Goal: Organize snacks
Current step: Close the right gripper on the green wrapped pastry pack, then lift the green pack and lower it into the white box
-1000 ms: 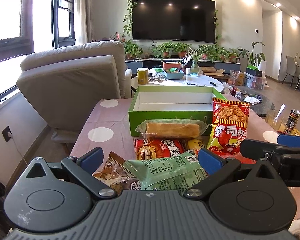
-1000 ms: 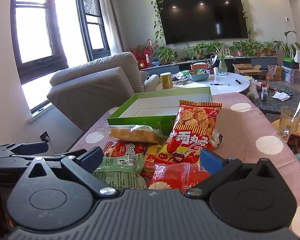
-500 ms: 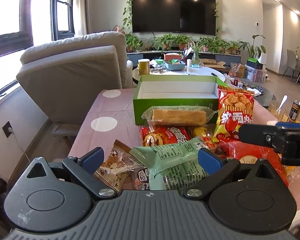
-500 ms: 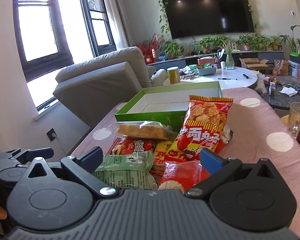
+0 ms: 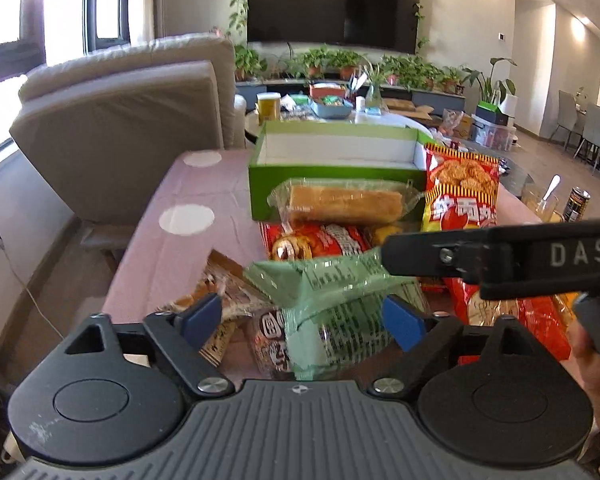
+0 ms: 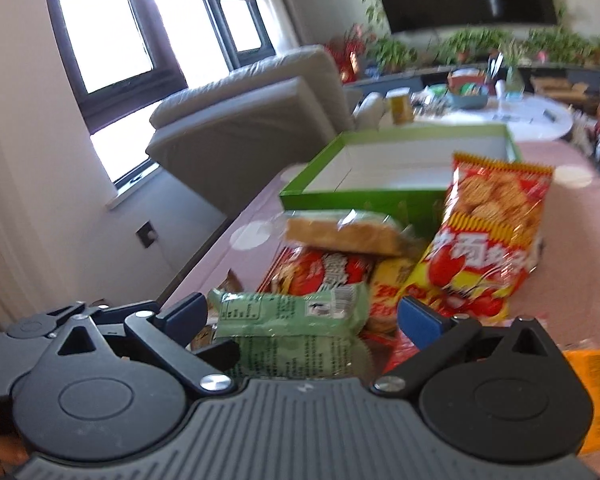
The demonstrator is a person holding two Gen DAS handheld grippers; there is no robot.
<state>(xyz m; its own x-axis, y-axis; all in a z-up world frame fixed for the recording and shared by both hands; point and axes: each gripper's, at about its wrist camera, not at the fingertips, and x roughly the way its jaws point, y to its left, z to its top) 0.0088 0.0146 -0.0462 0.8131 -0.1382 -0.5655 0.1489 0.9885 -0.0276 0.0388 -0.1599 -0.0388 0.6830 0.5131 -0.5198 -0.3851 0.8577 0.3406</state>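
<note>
Left wrist view: left gripper [image 5: 302,322] is spread wide, holding nothing. Green packet [image 5: 336,300] sits right between the pads, just ahead of them, on top of the heap. Brown nut packet [image 5: 220,304] is by the left pad. Ahead of the tips: red packet [image 5: 320,242], wrapped cake [image 5: 346,202] leaning on the green box [image 5: 332,172], tall red chip bag [image 5: 462,196] ahead and to the right. The right gripper's finger crosses in from the right, over the green packet's far edge.

Handling guess: the green packet looks light, crinkly film, soft contents, slippery. Pinch across the body or a sealed end with moderate squeeze. Cake will crush, chips will crack.

Right wrist view (blurred, tilted): right gripper [image 6: 300,316] also spread, nothing between the pads. The same green packet [image 6: 296,320] lies between the pads, close in. Chip bag [image 6: 492,240] stands ahead-right against the box [image 6: 384,196]; the box interior shows white, no snacks visible in it. Orange packet [image 6: 590,392] sits at the right edge beside the gripper body. The left gripper shows at the lower left.

Pose: both grippers low, aimed forward over the pile toward the box, converging on the same packet. Only one should take it.
</note>
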